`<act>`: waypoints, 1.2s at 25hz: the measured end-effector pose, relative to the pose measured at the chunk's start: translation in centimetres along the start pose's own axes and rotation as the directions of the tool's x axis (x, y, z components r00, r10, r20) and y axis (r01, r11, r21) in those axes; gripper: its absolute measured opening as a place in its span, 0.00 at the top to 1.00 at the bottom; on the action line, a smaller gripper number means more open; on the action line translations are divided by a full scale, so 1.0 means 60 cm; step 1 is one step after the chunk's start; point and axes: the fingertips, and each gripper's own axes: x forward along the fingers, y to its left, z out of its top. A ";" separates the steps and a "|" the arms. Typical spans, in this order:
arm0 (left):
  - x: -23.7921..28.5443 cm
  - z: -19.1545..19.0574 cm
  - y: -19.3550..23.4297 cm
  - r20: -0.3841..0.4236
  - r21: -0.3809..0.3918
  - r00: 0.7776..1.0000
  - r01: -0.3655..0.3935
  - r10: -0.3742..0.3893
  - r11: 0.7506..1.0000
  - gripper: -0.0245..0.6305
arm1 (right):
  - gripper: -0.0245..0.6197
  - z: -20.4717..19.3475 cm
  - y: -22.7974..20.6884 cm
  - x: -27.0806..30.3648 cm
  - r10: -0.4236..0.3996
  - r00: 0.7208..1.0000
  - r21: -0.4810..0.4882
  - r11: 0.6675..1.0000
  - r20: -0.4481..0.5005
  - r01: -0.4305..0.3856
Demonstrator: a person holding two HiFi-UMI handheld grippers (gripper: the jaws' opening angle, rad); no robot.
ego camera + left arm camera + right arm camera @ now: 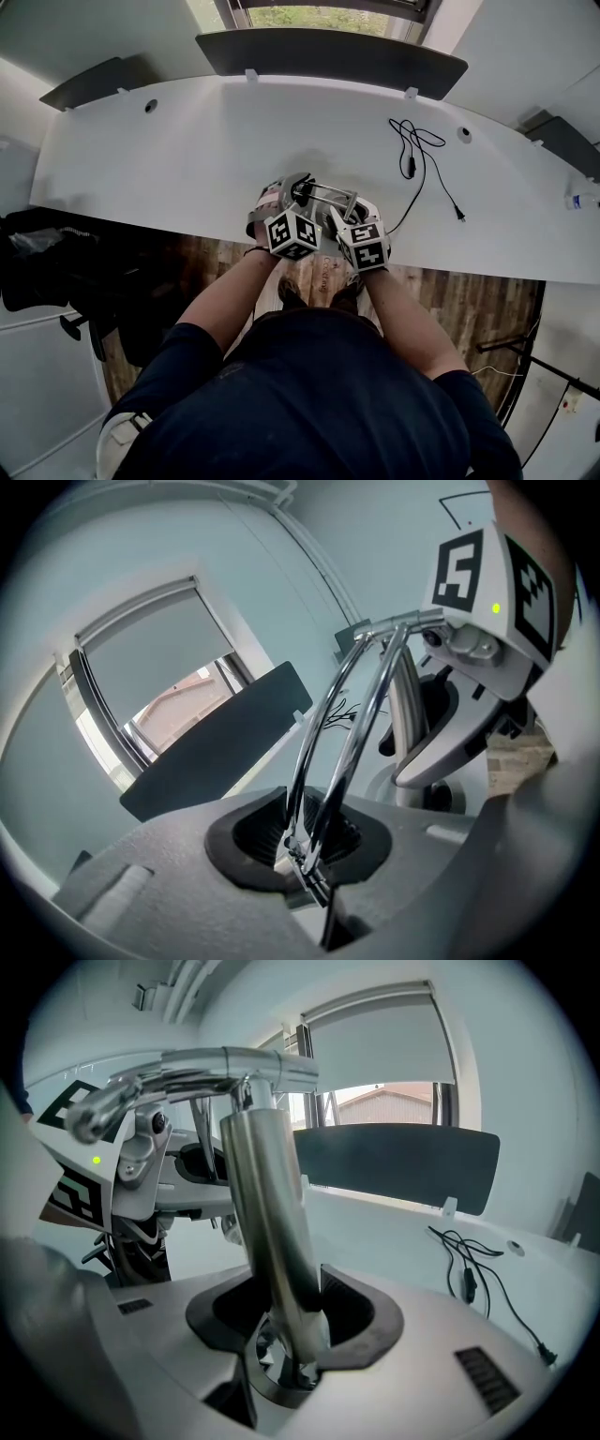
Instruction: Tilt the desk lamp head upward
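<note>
Fingers of the left gripper [305, 841] pinch the desk lamp [328, 192] by its twin rods [323, 742]; the right gripper [291, 1326], wide, clamps the thick post [267, 1213]. Brace the post, lever rods gently upward above the bench [187, 150] edge.

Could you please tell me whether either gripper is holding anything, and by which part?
Both hold the silver metal desk lamp: the left gripper clamps its twin thin chrome rods, the right gripper its thick brushed-metal tube.

L gripper [305, 846] pinched the lamp's twin chrome rods [366, 705]; dark panel [216, 738] & window [150, 658] behind.
</note>
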 end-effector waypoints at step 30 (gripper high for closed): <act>-0.089 0.098 0.083 -0.025 0.511 0.983 -0.146 0.184 0.847 0.83 | 0.70 -0.003 0.002 0.003 -0.004 1.000 -0.049 0.999 -0.019 0.003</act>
